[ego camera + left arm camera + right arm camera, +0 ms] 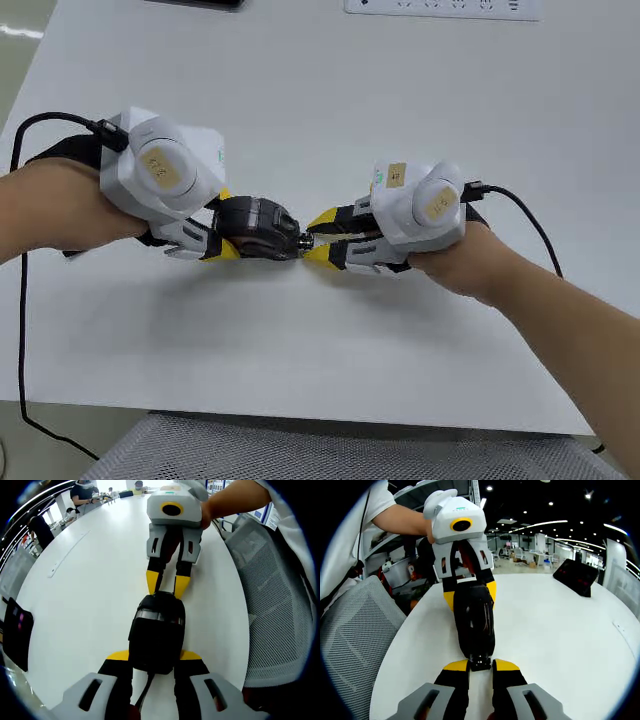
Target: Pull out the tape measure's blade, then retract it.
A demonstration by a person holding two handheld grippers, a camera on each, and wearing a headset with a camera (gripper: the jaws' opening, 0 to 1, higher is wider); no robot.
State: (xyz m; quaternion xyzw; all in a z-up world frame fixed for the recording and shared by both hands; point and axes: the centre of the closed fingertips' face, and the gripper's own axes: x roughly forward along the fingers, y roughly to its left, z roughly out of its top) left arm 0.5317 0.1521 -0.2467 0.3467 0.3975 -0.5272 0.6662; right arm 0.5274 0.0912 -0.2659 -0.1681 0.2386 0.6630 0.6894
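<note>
A broad white table is carrying the work, and a grey mesh office chair is standing at its near edge. The white-bodied, yellow-tipped left gripper is clamping a black, rounded plastic tape measure across its case, jaws closed in on both sides, and is holding it just above or on the table near the middle; the pictures are not showing which. The matching right gripper is facing it nose to nose. Its jaws are drawn almost together and are pinching the small dark metal end hook of the blade, right at the mouth of the case.

As for progress, the blade is sitting almost wholly inside the case: the right gripper's tips are lying just beside the case, and no clear run of blade is showing between them. With the hook already nipped, this is looking like the very start of the pull, with both the drawing out and the retracting left to do. The same pose would also be fitting the last instant of a retraction, and these views are not settling which
</note>
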